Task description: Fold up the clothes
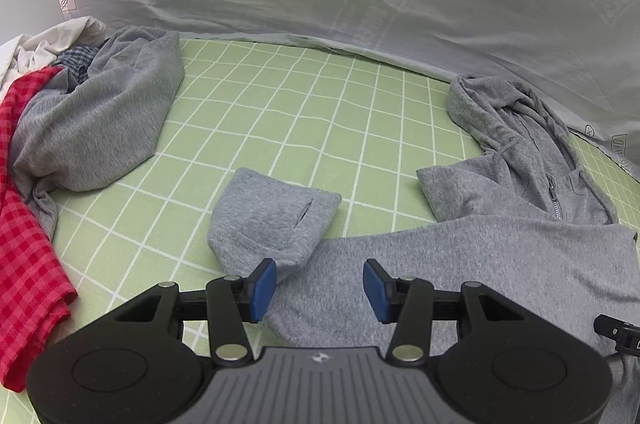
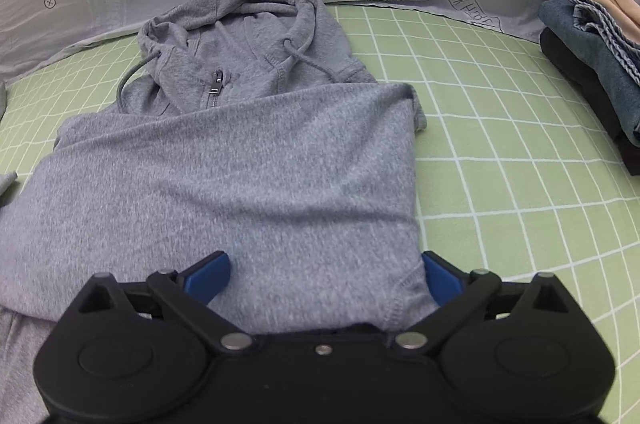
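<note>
L gripper (image 1: 319,286) hovers w/ blue pads spread, nothing between, just over the grey zip-front hoodie (image 1: 480,264) beside its folded sleeve (image 1: 276,214). R gripper (image 2: 326,278) also spread wide, hoodie's lower edge between its pads. Hoodie lies on green grid-pattern sheet (image 2: 500,151); unfolded clothes pile (image 1: 80,127) left, folded stack (image 2: 592,63) right.

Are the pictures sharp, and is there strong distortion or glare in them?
Left wrist view: sharp, even soft light, no glare; the green grid sheet bows from fisheye distortion. Right wrist view: same bowing, dark corners; the grey hoodie looks slightly smeared near the right gripper.
</note>
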Demonstrator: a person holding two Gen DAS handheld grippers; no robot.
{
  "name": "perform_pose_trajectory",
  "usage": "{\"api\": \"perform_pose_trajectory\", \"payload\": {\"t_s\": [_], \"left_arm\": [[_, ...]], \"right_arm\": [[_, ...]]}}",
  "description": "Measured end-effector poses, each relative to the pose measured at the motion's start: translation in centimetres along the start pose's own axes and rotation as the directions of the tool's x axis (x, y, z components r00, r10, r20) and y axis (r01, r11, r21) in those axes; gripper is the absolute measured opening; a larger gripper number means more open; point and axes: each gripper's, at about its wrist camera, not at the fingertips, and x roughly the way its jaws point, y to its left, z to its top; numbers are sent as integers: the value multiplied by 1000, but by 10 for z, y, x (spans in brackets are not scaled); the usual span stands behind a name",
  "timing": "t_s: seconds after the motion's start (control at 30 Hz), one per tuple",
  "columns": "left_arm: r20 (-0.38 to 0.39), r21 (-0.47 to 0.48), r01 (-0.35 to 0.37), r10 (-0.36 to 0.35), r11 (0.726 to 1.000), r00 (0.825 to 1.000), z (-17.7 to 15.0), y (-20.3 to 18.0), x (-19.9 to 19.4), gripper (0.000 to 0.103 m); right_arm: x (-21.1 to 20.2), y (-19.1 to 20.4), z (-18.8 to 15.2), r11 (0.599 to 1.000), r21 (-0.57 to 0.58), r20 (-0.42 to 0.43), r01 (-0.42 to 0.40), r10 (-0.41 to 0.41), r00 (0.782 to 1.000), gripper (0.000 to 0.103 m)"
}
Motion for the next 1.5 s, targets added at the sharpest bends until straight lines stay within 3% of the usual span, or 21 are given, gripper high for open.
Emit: {"api": "perform_pose_trajectory", "payload": {"t_s": [0.13, 0.47, 0.5, 0.53, 0.57, 0.63, 0.8, 0.97, 1.13, 1.27, 1.37, 1.43, 1.5], "left_arm": [[34, 43, -11, 10, 999, 999, 4, -2, 0, 57], [-84, -79, -26, 19, 997, 996, -12, 11, 36, 54], [-75, -88, -22, 15, 996, 997, -13, 12, 35, 48], [-70, -94, -18, 11, 995, 997, -14, 12, 34, 32], [-70, -100, -15, 8, 995, 998, -13, 12, 34, 23], [-66, -128, 7, -16, 992, 998, -12, 14, 33, 16], [-27, -138, 80, -85, 987, 996, 1, 2, 22, 14], [40, -80, 217, -214, 973, 976, 13, -30, -1, 13], [59, 48, 386, -388, 921, 920, 11, -76, -21, 13], [-56, 146, 399, -395, 905, 917, -5, -107, -10, 18], [-146, 153, 383, -362, 911, 921, -16, -112, 5, 22], [-199, 156, 373, -340, 915, 919, -23, -114, 13, 31], [-195, 150, 367, -336, 918, 921, -23, -110, 11, 38]], "right_arm": [[3, 0, 0, 1000, 14, -3, 3, -3, 1000, 103], [7, -6, -2, 998, 54, -3, -26, 26, 1000, 103], [7, -6, -2, 998, 54, -2, -26, 26, 1000, 103], [7, -6, -2, 998, 53, -2, -26, 26, 1000, 103], [7, -6, -2, 998, 53, -1, -26, 26, 1000, 103], [7, -6, -2, 998, 52, 0, -26, 26, 1000, 103], [7, -6, -1, 998, 52, 2, -29, 29, 1000, 103], [6, -9, -2, 997, 62, 2, -35, 35, 999, 103], [0, -14, -2, 997, 70, 14, -19, 18, 1000, 103], [-10, -20, 0, 997, 74, 51, 31, -35, 998, 103], [-24, -22, 7, 996, 74, 104, 44, -52, 993, 103], [-30, -17, 14, 998, 64, 135, 22, -31, 990, 103], [-32, -7, 21, 998, 46, 143, -38, 31, 989, 103]]}}
